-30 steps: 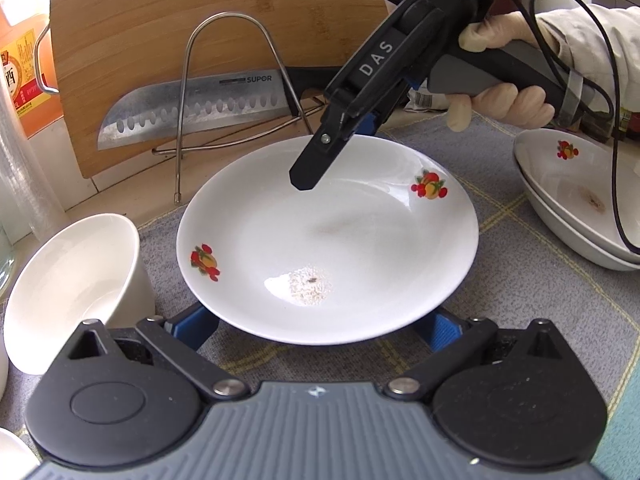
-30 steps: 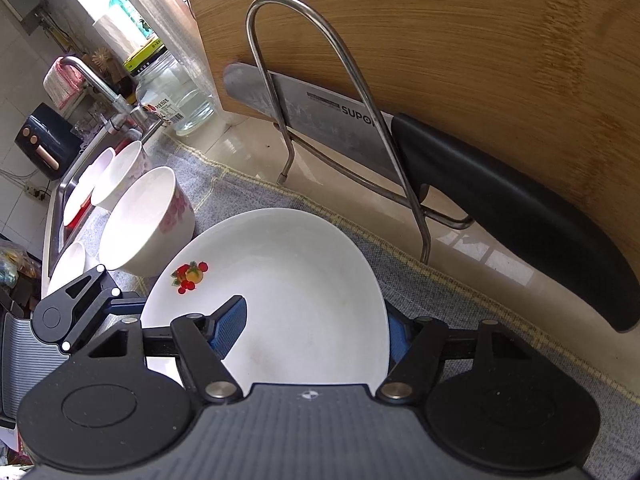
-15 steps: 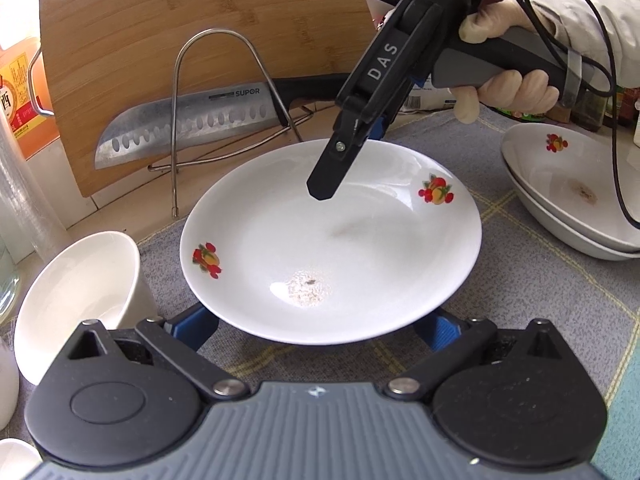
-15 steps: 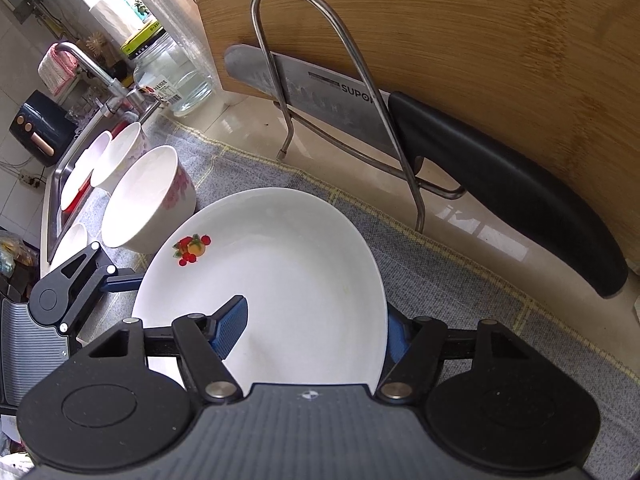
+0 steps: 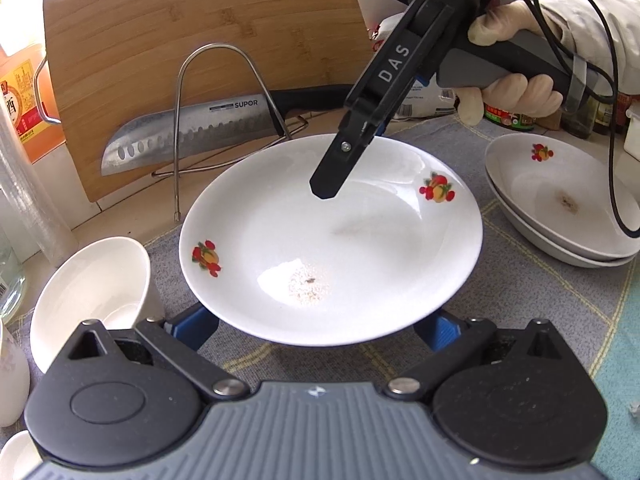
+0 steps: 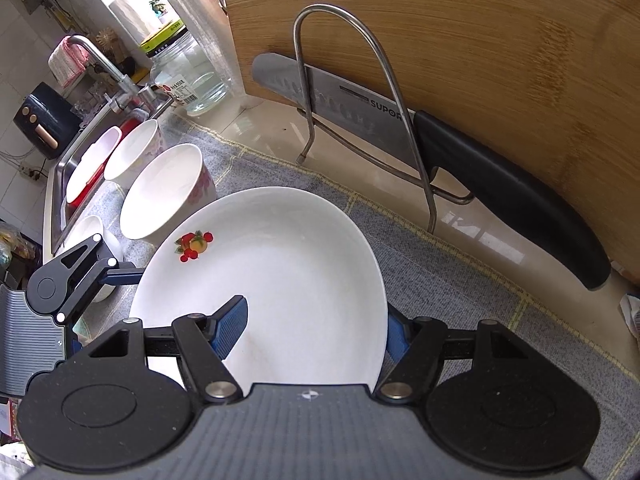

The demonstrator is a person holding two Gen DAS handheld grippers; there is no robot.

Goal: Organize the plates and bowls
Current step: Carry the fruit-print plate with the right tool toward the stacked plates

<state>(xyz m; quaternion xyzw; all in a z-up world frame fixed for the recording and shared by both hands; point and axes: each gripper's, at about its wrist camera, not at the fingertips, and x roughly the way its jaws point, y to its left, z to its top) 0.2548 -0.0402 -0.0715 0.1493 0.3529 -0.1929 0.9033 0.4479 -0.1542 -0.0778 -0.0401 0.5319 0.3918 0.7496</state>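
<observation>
A white plate (image 5: 360, 248) with fruit decals hangs tilted over the grey mat (image 5: 520, 300). My right gripper (image 6: 316, 336) is shut on the plate (image 6: 288, 280): one blue pad lies on its inner face, the other behind its rim. From the left wrist view the right gripper (image 5: 332, 188) comes down onto the far rim, held by a gloved hand (image 5: 516, 92). My left gripper (image 5: 318, 328) stands open, its blue fingers (image 5: 196, 326) spread wide under the plate's near edge. Two like plates (image 5: 560, 208) are stacked at the right. A white bowl (image 5: 92, 288) stands at the left.
A wire rack (image 6: 360, 92) holds a knife (image 6: 500, 192) against an upright wooden cutting board (image 6: 480, 40) behind the plate. More bowls (image 6: 132, 152) line the mat toward the sink (image 6: 60, 184) and tap (image 6: 104, 64). A glass jar (image 6: 188, 76) stands by the board.
The right gripper has raised the plate a little and drawn it back from the rack. The stacked plates at the right now show more fully in the left wrist view.
</observation>
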